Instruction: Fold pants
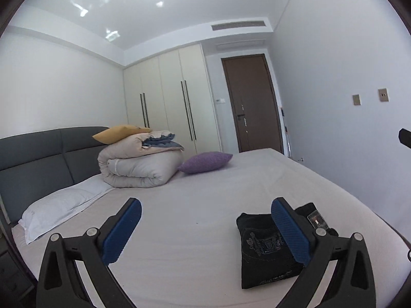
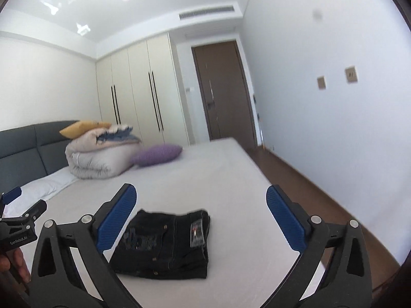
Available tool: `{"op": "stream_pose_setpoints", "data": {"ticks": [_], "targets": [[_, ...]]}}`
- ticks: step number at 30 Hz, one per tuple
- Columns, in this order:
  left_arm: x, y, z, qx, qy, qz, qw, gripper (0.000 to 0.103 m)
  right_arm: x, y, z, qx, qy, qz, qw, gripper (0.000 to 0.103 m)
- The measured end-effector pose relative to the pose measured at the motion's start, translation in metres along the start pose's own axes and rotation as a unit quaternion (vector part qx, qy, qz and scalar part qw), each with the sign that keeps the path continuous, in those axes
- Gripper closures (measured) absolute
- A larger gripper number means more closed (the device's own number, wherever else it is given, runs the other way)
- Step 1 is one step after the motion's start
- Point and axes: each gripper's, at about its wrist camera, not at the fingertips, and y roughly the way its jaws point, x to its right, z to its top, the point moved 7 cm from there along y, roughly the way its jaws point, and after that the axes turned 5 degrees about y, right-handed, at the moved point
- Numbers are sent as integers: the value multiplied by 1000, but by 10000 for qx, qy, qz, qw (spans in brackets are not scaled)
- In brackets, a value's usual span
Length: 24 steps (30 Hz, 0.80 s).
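Note:
Black pants [image 2: 164,243] lie folded into a compact rectangle on the pale bed sheet [image 2: 218,179], with a tag on top. In the left wrist view the pants [image 1: 264,254] lie to the right, partly behind the right finger. My left gripper [image 1: 205,231] is open and empty, held above the bed to the left of the pants. My right gripper [image 2: 201,220] is open and empty, held above the pants. The left gripper also shows at the left edge of the right wrist view [image 2: 18,220].
A rolled duvet [image 1: 138,164] with a yellow pillow [image 1: 120,132] on top, a purple cushion [image 1: 205,162] and a white pillow [image 1: 59,208] lie at the grey headboard [image 1: 38,159]. The bed's right edge drops to a wooden floor [image 2: 308,184]. Wardrobe and door stand behind.

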Motion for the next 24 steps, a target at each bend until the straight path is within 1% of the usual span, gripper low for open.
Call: {"op": "stream_pose_setpoints", "data": {"ticks": [1,2,3,6,8,12,14,16,20,22,24], "targets": [[-5,-8,2,-26,-82,75,9999,0,-5,-12,10,216,-111,-14,9997,0],[-7,-13,4,-112,-68,56,9999,0,-11,-24,19,347,-222,47,9991,0],[-8,-16,4,-194,-34,-34,9998,0,-15,-30,25,368,-285,102,9989,0],[-13,-20,-3,-409,-138,-34,9991,0,-25,-46,32,208,-364,159,9990,0],[-16,-17,-17,-775,-182,-37,9968,0,-33,-55,27,-88,-330,232,9991,0],[-13,-10,-54,-1357,-305,-210,9901,0,-47,-61,-6,-906,-237,256,9953,0],[-8,-9,-72,-1663,-314,-369,9849,0,-47,-64,-26,-1268,-313,63,9914,0],[-1,-9,-88,-1880,-323,-491,9804,0,-43,-64,-48,-1574,-313,-65,9870,0],[10,-13,-113,-2191,-349,-739,9723,0,-40,-66,-80,-1934,-287,-209,9805,0],[12,-17,-121,-2271,-368,-734,9704,0,-42,-65,-87,-2041,-207,-306,9782,0],[15,-17,-122,-2340,-335,-777,9686,0,-47,-63,-92,-2069,-131,-144,9782,0]]}}
